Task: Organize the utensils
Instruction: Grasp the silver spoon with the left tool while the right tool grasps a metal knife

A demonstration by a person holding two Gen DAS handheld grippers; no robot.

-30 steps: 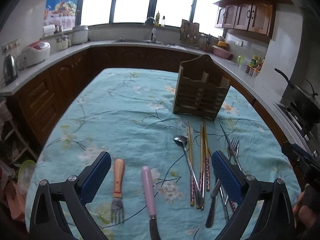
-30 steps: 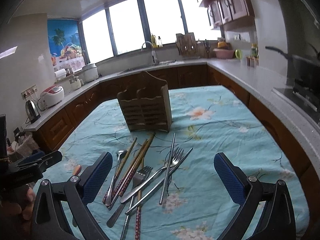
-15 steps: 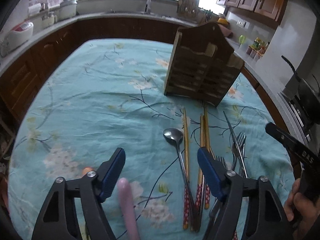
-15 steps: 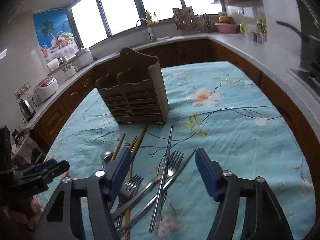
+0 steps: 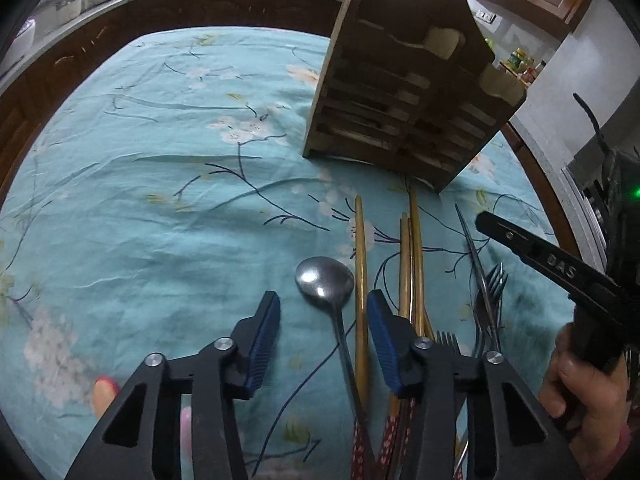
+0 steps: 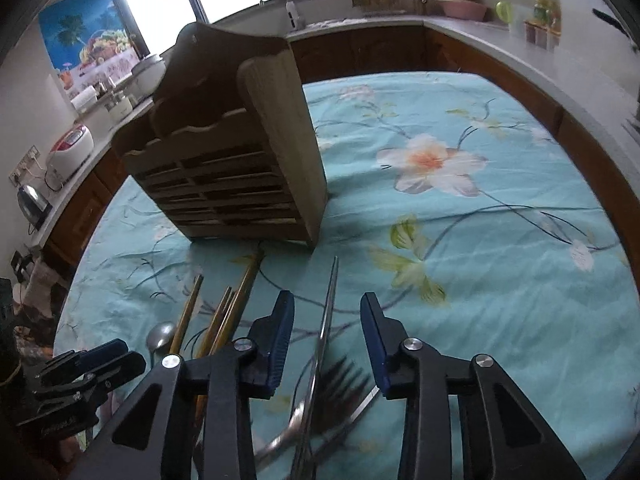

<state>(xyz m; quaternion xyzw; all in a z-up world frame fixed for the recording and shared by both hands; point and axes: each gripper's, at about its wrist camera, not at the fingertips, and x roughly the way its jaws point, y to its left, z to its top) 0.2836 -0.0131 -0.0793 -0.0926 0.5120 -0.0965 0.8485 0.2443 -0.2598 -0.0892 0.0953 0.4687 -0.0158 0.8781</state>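
A wooden utensil holder [image 5: 404, 104] stands on the teal floral tablecloth [image 5: 160, 184]; it also shows in the right wrist view [image 6: 236, 168]. In front of it lie a metal spoon [image 5: 326, 284], several chopsticks [image 5: 412, 264] and forks [image 5: 490, 292]. My left gripper [image 5: 322, 316] is open, low over the cloth, with the spoon handle and one chopstick between its fingers. My right gripper [image 6: 326, 320] is open, straddling a long thin metal utensil [image 6: 326, 320] above the forks [image 6: 340, 380]. Neither is closed on anything.
A pink-handled utensil end [image 5: 106, 392] lies at the left under my left gripper. The right gripper [image 5: 560, 268] and a hand appear at the right of the left wrist view. Kitchen counters [image 6: 500, 36] surround the table.
Both grippers moved forward and down toward the utensils and narrowed their opening. The left now straddles the spoon handle, the right a thin metal utensil.
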